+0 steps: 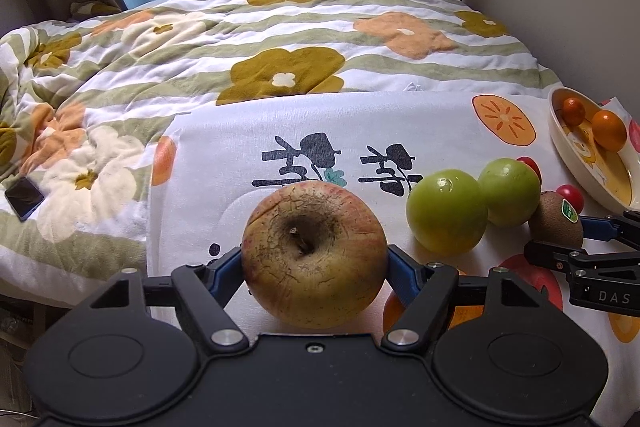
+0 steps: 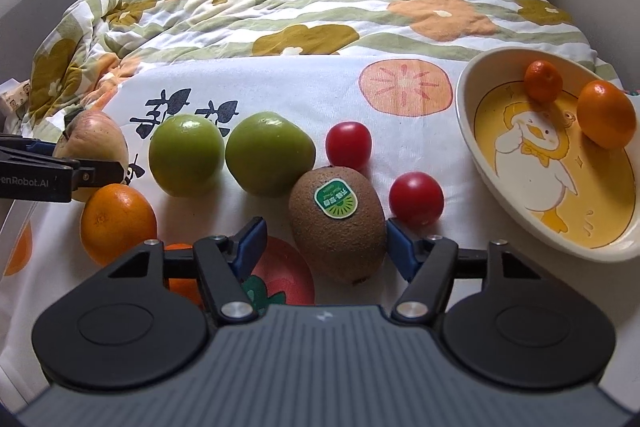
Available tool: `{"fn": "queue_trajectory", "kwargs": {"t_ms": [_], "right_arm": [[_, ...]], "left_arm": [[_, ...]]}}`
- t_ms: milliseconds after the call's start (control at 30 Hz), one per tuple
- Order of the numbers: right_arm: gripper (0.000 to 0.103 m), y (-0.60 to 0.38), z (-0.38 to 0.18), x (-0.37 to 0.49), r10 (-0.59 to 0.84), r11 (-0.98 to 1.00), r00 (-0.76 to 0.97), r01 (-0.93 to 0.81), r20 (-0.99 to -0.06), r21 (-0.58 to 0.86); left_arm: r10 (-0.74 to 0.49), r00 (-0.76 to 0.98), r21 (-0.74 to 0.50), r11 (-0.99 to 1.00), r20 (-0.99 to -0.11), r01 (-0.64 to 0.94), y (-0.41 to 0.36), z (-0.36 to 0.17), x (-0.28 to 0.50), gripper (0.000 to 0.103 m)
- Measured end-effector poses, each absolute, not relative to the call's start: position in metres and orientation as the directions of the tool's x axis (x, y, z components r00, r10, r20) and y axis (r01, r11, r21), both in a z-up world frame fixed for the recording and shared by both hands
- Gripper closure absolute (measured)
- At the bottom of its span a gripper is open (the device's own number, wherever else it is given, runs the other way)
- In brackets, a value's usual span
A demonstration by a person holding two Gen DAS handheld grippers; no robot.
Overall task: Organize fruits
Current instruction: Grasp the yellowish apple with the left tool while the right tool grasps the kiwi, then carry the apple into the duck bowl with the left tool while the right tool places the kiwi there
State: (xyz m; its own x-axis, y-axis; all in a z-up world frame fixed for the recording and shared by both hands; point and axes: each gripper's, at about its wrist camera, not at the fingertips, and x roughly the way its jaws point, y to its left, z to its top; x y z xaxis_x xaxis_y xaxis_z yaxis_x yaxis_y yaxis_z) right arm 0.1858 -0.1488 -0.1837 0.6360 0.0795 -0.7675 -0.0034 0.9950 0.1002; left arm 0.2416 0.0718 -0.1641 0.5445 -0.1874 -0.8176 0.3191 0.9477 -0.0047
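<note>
My left gripper [image 1: 314, 259] is shut on a large russet-and-red apple [image 1: 314, 253], both blue pads pressing its sides; the apple also shows in the right wrist view [image 2: 94, 135]. My right gripper [image 2: 324, 239] is open around a brown kiwi [image 2: 338, 223] with a green sticker; the right pad touches it, the left pad stands apart. Two green apples [image 2: 186, 153] [image 2: 270, 153], two red cherry tomatoes [image 2: 348, 145] [image 2: 416, 199] and an orange [image 2: 118, 223] lie on the white printed cloth [image 2: 280, 83]. A cream duck bowl [image 2: 472, 131] at the right holds two small oranges [image 2: 543, 81] [image 2: 606, 114].
The cloth lies on a bed with a flowered quilt [image 1: 240, 39]. A dark phone [image 1: 24, 197] rests on the quilt at the left. Curtains and a wall stand behind the bed. The right gripper shows at the right edge of the left wrist view [image 1: 576, 247].
</note>
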Motion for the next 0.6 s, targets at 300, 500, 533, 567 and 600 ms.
{"fn": "queue_trajectory", "kwargs": {"t_ms": [300,500,533,567,600], "right_arm": [[0.041,-0.144,-0.184,0.185,0.016,0.999,0.655,0.014,-0.756,0.034],[0.042,-0.146,-0.169,0.175,0.011,0.999,0.689,0.023,-0.725,0.038],[0.042,-0.147,-0.167,0.173,0.013,0.999,0.69,0.024,-0.723,0.042],[0.042,-0.148,-0.164,0.172,0.014,0.999,0.692,0.027,-0.722,0.045],[0.042,-0.148,-0.16,0.17,0.013,0.998,0.695,0.031,-0.719,0.049]], "left_arm": [[-0.175,0.581,0.037,0.942,-0.795,0.334,0.071,-0.154,0.235,0.025],[-0.175,0.608,0.063,0.935,-0.775,0.349,0.065,-0.142,0.228,0.025],[-0.176,0.613,0.068,0.933,-0.77,0.353,0.064,-0.139,0.227,0.025],[-0.177,0.619,0.074,0.931,-0.765,0.357,0.063,-0.136,0.225,0.025],[-0.179,0.627,0.081,0.928,-0.758,0.363,0.062,-0.133,0.222,0.025]]}}
